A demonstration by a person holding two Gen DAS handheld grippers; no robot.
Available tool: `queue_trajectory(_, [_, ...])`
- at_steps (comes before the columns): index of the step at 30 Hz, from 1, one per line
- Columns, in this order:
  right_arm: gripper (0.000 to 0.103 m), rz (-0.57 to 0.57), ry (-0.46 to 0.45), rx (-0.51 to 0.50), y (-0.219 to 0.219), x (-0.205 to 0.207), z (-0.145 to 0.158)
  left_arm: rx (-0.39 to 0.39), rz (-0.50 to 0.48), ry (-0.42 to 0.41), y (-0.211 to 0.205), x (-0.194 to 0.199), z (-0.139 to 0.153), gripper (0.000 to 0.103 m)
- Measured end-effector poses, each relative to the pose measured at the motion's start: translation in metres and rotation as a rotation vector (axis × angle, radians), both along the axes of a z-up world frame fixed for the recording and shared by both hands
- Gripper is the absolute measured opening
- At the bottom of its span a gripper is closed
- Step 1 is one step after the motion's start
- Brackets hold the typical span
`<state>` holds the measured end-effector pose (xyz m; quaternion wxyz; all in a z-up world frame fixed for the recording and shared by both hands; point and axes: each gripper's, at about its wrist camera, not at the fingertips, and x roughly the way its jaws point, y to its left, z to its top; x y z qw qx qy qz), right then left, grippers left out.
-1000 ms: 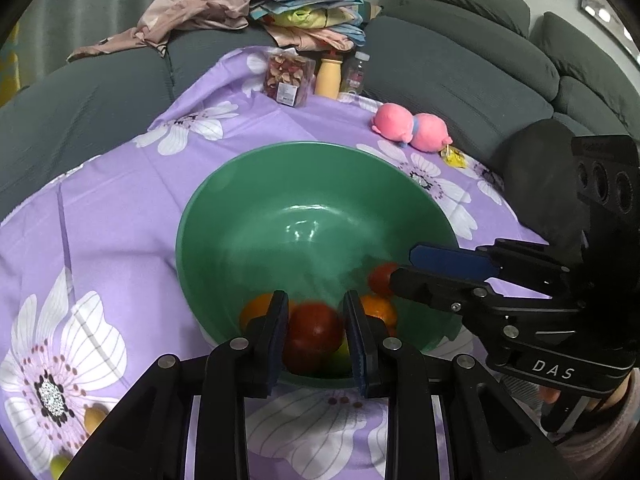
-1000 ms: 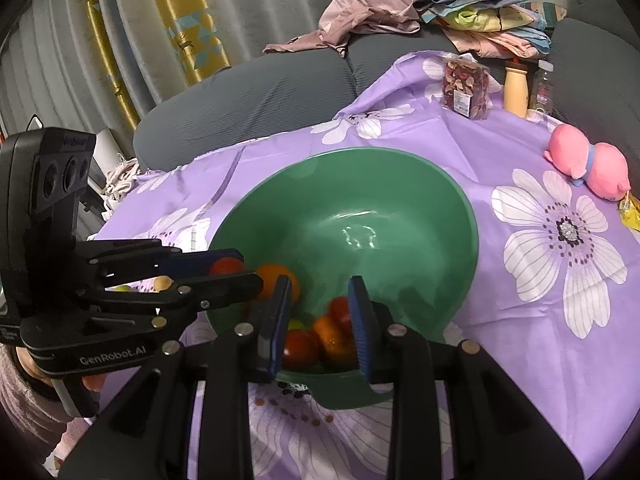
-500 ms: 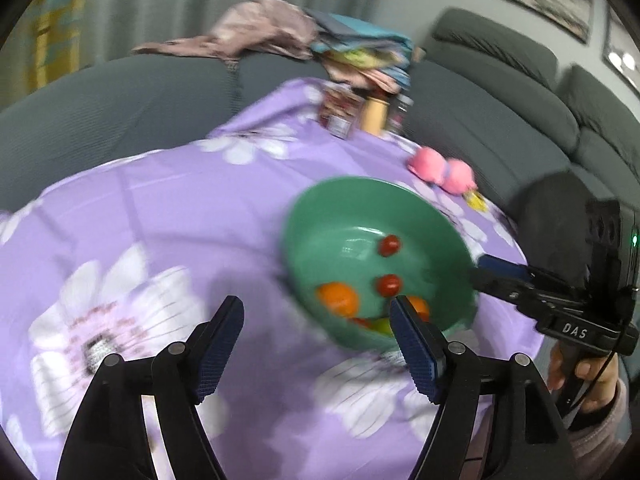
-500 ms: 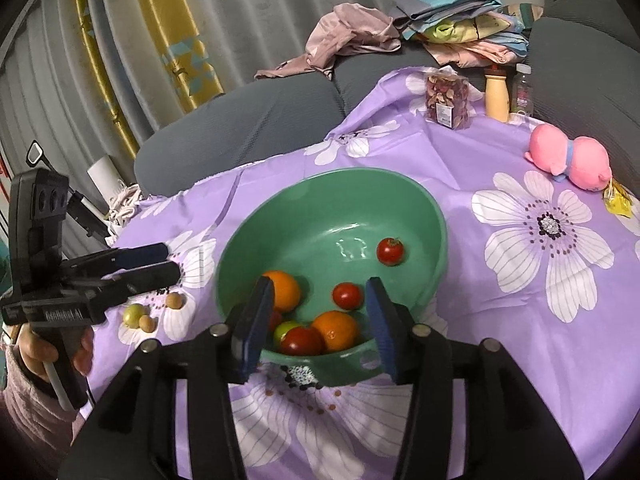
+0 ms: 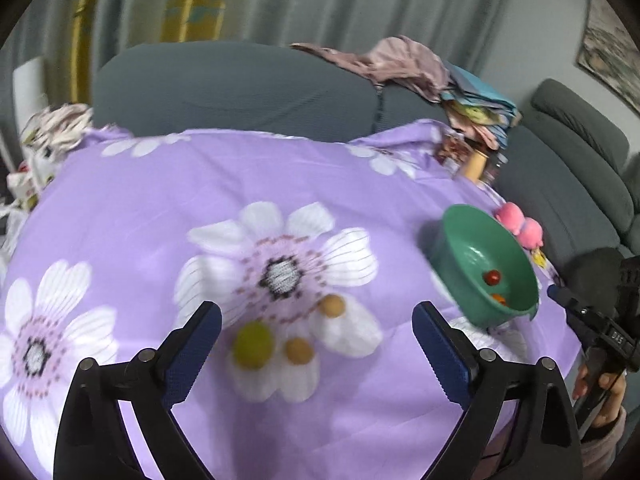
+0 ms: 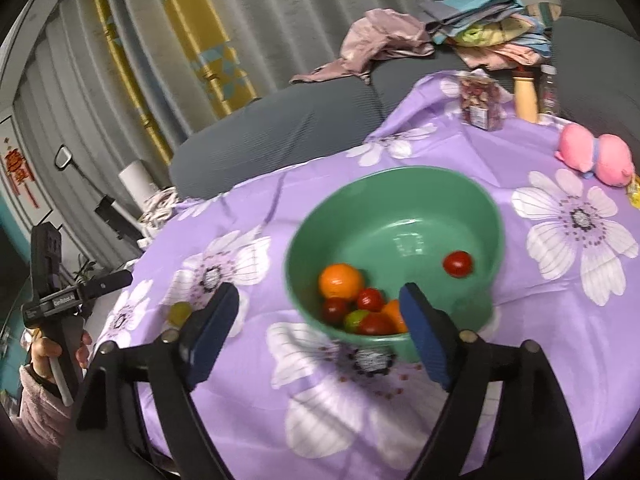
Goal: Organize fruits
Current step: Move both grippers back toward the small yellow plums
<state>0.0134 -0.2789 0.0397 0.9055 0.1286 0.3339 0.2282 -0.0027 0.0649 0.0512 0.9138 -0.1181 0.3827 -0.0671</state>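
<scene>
Left gripper (image 5: 316,332) swung off bowl (image 5: 456,240); "GenRobot.AI" label.

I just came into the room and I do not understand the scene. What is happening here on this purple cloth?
A person holds a gripper in each hand and gathers fruit into the green bowl, which holds oranges and small red fruits. The left gripper is open and empty above three loose fruits on the cloth: a green fruit and two small brown fruits. The right gripper is open and empty too, near the bowl.
</scene>
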Motion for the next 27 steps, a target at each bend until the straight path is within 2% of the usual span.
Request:
queue_trajectory(3, [0.087,0.053,-0.008,-0.005,0.016,-0.006,0.002,0.016,0.014,0.015,0.006,-0.014,-0.006,0.096])
queue_trajectory(8, [0.088,0.133,0.010,-0.013,0.044,-0.011,-0.003,0.060,-0.025,0.056,0.001,-0.031,-0.019,0.097])
queue_trajectory(13, [0.088,0.206,0.049,-0.041,0.072,-0.015,-0.014,0.049,-0.061,0.083,-0.003,-0.040,-0.028,0.100])
queue_trajectory(22, [0.088,0.313,0.096,-0.091,0.117,-0.016,-0.030,0.067,-0.145,0.104,-0.018,-0.045,-0.039,0.100])
queue_trajectory(27, [0.089,0.336,0.116,-0.099,0.131,-0.011,-0.035,0.030,-0.187,0.117,-0.020,-0.042,-0.045,0.100])
